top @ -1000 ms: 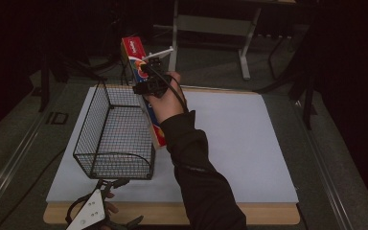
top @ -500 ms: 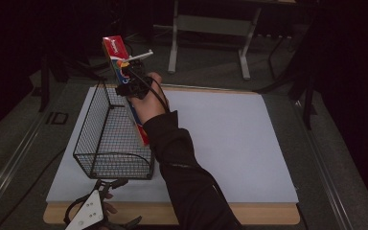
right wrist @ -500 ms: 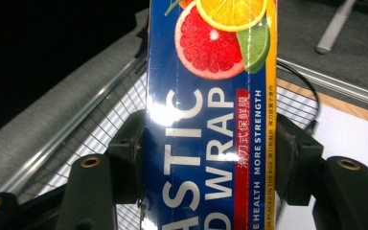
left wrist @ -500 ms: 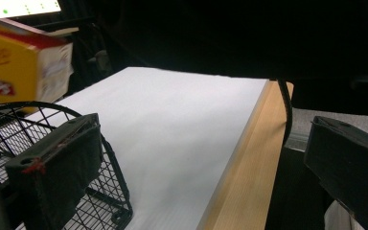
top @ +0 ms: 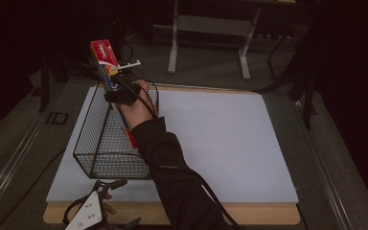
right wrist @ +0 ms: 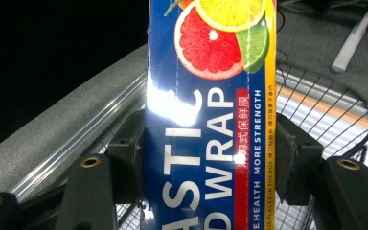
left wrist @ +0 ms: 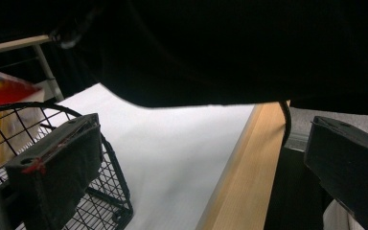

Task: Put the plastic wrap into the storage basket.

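A long plastic wrap box (top: 103, 55), blue with a red end and citrus pictures, is tilted over the near-right side of the black wire basket (top: 98, 143). My right gripper (top: 120, 90) is shut on the box's middle; in the right gripper view the box (right wrist: 206, 120) fills the gap of the gripper (right wrist: 211, 163), with both pads (right wrist: 292, 163) pressed against its sides and the basket's rim (right wrist: 330, 103) behind. The box's lower end reaches down past the basket's right wall. My left gripper (top: 124, 203) rests at the table's front edge, open and empty (left wrist: 201, 167), beside the basket's corner (left wrist: 112, 191).
The basket stands on the left part of a white mat (top: 220, 139) that covers most of the wooden table (top: 254, 216). A grey metal stand (top: 211, 24) sits on the floor behind the table. A dark sleeve (top: 172, 172) crosses the mat's front left.
My right gripper has carried the box to the left and slightly farther back, from beside the basket's right wall to over the basket. The left gripper has stayed put.
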Demonstrator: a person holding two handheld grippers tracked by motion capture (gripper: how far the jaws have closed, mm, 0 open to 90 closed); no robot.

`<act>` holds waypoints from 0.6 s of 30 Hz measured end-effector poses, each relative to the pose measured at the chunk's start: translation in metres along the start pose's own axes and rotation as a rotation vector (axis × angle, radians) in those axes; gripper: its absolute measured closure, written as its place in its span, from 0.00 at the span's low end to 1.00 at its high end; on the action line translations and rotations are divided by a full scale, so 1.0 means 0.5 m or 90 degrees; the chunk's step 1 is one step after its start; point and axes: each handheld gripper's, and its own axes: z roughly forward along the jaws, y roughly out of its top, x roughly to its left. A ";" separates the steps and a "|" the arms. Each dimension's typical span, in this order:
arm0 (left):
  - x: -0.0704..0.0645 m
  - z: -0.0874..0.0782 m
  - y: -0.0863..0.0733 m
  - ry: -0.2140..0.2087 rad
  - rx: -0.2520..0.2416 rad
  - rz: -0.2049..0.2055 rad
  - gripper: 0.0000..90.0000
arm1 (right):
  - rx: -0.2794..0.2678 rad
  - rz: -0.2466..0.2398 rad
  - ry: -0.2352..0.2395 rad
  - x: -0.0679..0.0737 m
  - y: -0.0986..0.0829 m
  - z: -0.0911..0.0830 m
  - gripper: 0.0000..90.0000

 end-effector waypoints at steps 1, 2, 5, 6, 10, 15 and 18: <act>0.000 0.000 0.000 0.000 0.000 0.001 0.00 | 0.005 0.002 -0.002 0.000 -0.008 0.007 0.44; 0.000 0.000 0.000 0.000 0.001 0.001 0.00 | 0.008 0.003 -0.003 -0.001 -0.013 0.011 0.44; -0.001 0.001 0.000 0.000 0.002 0.001 0.00 | 0.023 0.009 -0.009 -0.005 -0.033 0.029 0.44; -0.001 0.001 0.000 -0.001 0.002 0.002 0.00 | 0.027 0.009 -0.009 -0.006 -0.040 0.034 0.44; -0.001 0.002 0.000 -0.001 0.004 0.003 0.00 | 0.055 0.015 -0.019 -0.008 -0.061 0.053 0.44; -0.001 0.002 0.000 -0.002 0.003 0.003 0.00 | 0.082 0.030 -0.012 -0.012 -0.082 0.072 0.44; -0.001 0.002 0.000 -0.002 0.003 0.003 0.00 | 0.090 0.030 -0.006 -0.013 -0.088 0.079 0.44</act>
